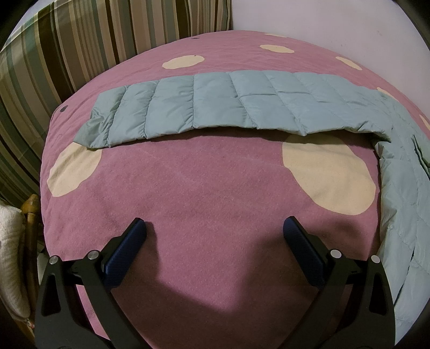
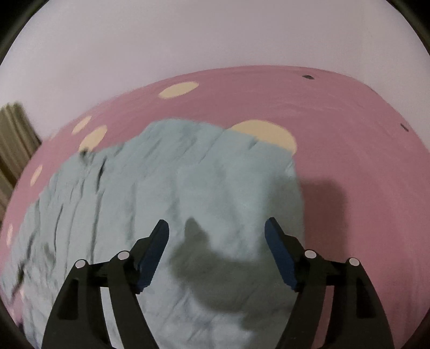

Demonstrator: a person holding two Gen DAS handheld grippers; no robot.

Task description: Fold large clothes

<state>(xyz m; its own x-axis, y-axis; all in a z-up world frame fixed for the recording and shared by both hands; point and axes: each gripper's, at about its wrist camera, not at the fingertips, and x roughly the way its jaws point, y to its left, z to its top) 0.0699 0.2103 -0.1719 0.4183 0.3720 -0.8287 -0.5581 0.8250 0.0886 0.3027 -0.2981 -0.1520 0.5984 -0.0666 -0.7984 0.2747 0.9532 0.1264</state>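
A light blue quilted puffer jacket lies on a pink bedspread with cream spots. In the left wrist view its long sleeve (image 1: 215, 103) stretches across the bed, and the body (image 1: 403, 204) runs down the right edge. My left gripper (image 1: 214, 228) is open and empty over bare bedspread (image 1: 204, 182), well short of the sleeve. In the right wrist view, which is blurred, the jacket body (image 2: 172, 193) fills the middle. My right gripper (image 2: 217, 228) is open and empty just above it.
A striped green, brown and cream cushion (image 1: 67, 53) stands at the bed's far left. A pale wall (image 1: 322, 18) is behind the bed. A wicker chair with a white cloth (image 1: 16, 241) is at the left edge.
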